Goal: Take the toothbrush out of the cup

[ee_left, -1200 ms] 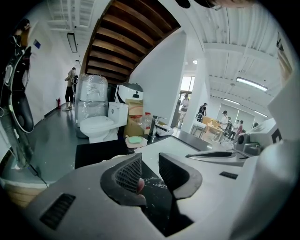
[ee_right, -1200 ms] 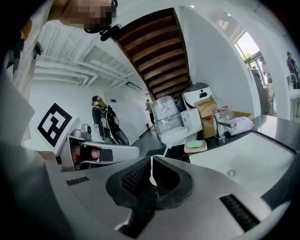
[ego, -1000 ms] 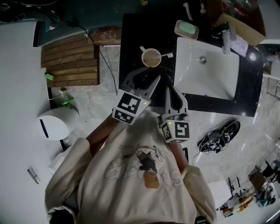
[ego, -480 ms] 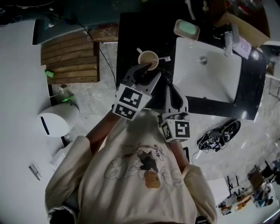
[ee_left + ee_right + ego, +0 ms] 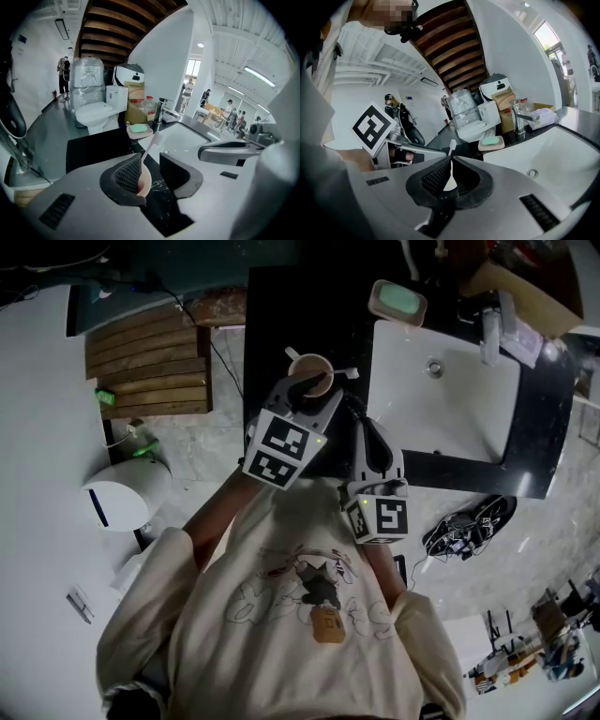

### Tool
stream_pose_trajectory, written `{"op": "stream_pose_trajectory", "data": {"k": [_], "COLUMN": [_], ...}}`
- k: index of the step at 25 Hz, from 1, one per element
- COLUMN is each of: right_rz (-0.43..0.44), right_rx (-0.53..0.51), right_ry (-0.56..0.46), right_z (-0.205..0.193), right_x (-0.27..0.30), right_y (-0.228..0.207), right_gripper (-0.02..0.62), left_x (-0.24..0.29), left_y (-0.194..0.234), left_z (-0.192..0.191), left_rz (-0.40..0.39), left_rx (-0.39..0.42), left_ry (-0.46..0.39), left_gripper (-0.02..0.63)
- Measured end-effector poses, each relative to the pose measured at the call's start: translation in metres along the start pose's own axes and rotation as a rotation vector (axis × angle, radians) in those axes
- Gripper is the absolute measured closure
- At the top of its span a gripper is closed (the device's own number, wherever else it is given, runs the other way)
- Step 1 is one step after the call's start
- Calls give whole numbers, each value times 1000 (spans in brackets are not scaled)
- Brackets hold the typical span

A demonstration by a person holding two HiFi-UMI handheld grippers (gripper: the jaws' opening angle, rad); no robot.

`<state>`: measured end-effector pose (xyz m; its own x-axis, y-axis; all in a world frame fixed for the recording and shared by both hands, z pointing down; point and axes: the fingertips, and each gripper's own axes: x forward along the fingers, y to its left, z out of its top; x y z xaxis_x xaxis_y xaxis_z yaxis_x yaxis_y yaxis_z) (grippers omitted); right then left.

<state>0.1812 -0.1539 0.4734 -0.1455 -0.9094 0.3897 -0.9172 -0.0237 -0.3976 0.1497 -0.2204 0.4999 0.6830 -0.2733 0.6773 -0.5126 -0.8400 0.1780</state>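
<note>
A beige cup [image 5: 314, 374] stands on the black counter [image 5: 272, 315], with a white toothbrush [image 5: 348, 373] leaning out of it toward the sink. My left gripper [image 5: 309, 395] reaches over the counter edge. In the left gripper view the cup [image 5: 143, 180] sits between its jaws, against the left pad [image 5: 125, 176] and apart from the right one. The toothbrush [image 5: 152, 143] rises above the tips. These jaws have just been closing and still stand open. My right gripper [image 5: 356, 411] is just right of the cup, shut and empty. Past its tips [image 5: 451, 161] shows the toothbrush [image 5: 451, 146].
A white sink [image 5: 441, 390] with a faucet [image 5: 487, 329] lies right of the cup. A soap dish with green soap [image 5: 398, 301] sits behind it. On the floor are a wooden slat mat [image 5: 145, 357], a white toilet [image 5: 117, 502] and shoes [image 5: 469, 531].
My left gripper has moved forward and down to the cup, which now lies between its jaws. The right gripper has edged forward a little beside it.
</note>
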Motion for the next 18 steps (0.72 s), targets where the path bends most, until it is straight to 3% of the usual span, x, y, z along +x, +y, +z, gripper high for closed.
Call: {"op": "stream_pose_trajectory", "data": {"k": [7, 13, 18], "right_rz": [-7, -16, -16], "right_rx": [14, 26, 33], "right_ry": [9, 14, 13], "right_z": [-1, -2, -1], "right_x": [3, 3, 4], "right_y": [-9, -15, -17], "right_gripper": [572, 572, 572], "left_x": [13, 18, 22], "left_y": [3, 2, 3], "left_z": [-4, -5, -3], "left_rz": [5, -9, -16], "left_rx": [70, 214, 251], "left_ry": [59, 102, 106], "left_gripper": [486, 497, 512]}}
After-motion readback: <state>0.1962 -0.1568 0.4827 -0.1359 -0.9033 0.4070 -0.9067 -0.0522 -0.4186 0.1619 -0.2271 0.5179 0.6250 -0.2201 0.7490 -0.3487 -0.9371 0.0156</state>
